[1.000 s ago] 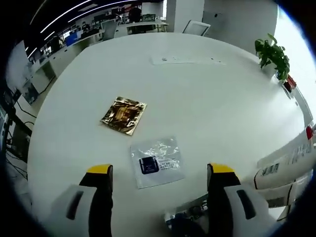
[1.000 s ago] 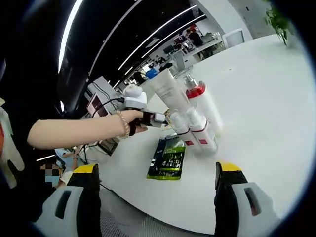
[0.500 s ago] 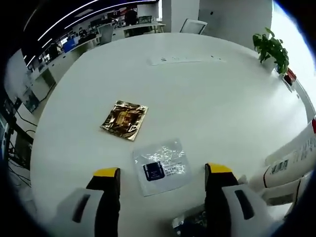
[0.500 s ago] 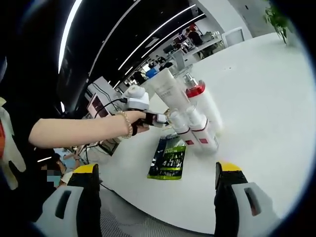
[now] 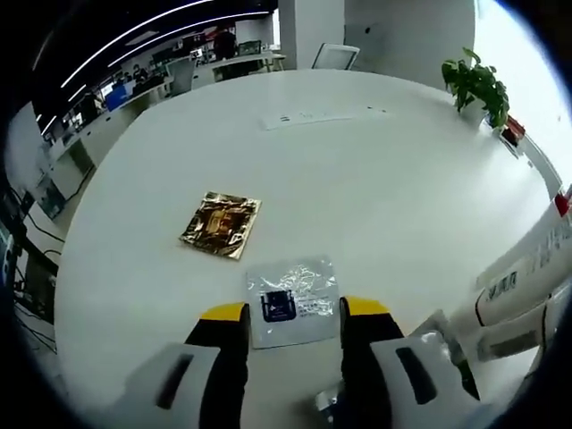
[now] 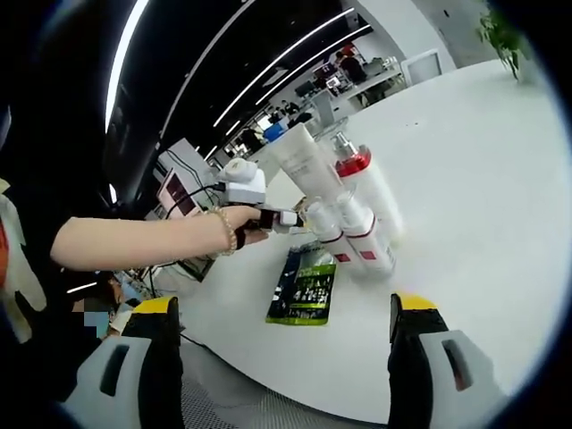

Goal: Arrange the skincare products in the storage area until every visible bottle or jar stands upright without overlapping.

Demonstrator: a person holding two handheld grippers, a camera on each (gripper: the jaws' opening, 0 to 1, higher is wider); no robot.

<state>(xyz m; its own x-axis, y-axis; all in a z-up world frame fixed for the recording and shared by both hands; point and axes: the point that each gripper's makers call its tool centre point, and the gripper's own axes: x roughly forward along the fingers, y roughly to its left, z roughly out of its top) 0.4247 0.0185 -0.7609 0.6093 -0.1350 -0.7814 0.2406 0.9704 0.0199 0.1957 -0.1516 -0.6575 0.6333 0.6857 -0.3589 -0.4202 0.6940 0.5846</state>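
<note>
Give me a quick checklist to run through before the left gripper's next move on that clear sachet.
1. Clear sachet lies between the left gripper jaws: ok, the jaw tips flank its near part.
2. Left jaws shut on the sachet: not ok, a gap remains on each side.
3. Gold sachet clear of the grasp: ok, it lies apart, farther out on the table.
4. Bottles standing without overlap: cannot tell, they are bunched together.
5. Green packet clear of the bottles: ok, flat beside them.
6. Right gripper free: ok, jaws wide apart, nothing between them.
</note>
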